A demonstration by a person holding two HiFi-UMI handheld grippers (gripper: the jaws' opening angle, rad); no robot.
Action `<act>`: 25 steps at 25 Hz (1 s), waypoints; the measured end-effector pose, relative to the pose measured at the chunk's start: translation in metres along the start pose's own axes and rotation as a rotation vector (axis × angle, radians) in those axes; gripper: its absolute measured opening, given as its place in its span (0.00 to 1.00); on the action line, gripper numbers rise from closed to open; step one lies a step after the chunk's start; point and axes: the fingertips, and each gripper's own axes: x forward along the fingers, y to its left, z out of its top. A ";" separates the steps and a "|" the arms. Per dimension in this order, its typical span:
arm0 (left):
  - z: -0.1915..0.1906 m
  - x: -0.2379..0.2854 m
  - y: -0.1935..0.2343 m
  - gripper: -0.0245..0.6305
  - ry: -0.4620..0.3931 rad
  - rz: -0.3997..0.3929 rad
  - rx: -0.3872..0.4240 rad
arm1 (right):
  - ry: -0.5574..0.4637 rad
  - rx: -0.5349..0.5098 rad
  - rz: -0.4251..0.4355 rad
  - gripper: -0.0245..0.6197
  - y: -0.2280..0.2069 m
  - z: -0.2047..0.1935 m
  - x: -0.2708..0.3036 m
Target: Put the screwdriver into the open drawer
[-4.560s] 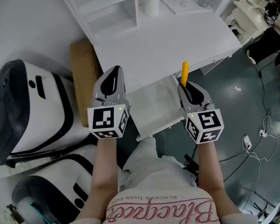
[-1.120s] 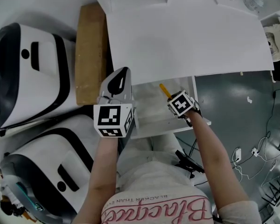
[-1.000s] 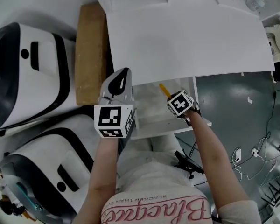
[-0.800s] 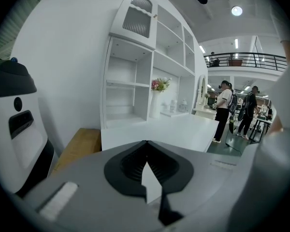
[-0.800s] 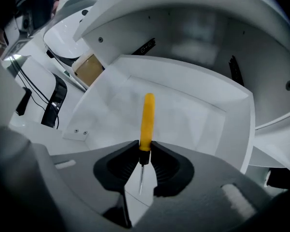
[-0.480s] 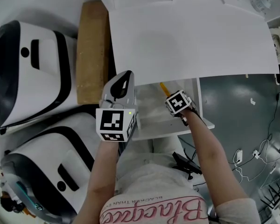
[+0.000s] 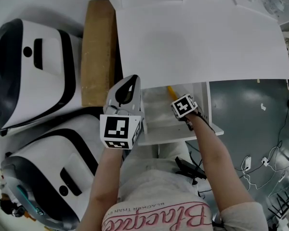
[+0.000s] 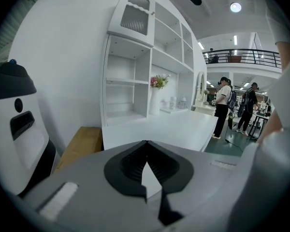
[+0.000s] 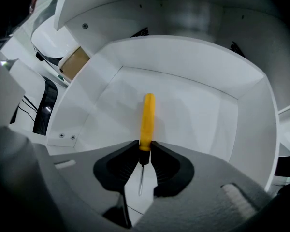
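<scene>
The right tool grips the screwdriver at its handle base and sits deeper in the drawer than a second ago. The left tool stays clenched, empty, beside the drawer. The white counter overhangs the drawer; the floor is grey.

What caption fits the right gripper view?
Right tool grips the screwdriver, yellow handle pointing down into the open drawer.
</scene>
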 end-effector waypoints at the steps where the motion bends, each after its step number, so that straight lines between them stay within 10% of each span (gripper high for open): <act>1: -0.001 -0.001 0.000 0.06 0.003 0.000 0.000 | 0.015 0.010 -0.008 0.16 -0.001 -0.003 0.000; 25: 0.009 -0.006 -0.012 0.06 -0.011 -0.012 -0.017 | -0.026 -0.022 -0.022 0.21 0.000 0.004 -0.019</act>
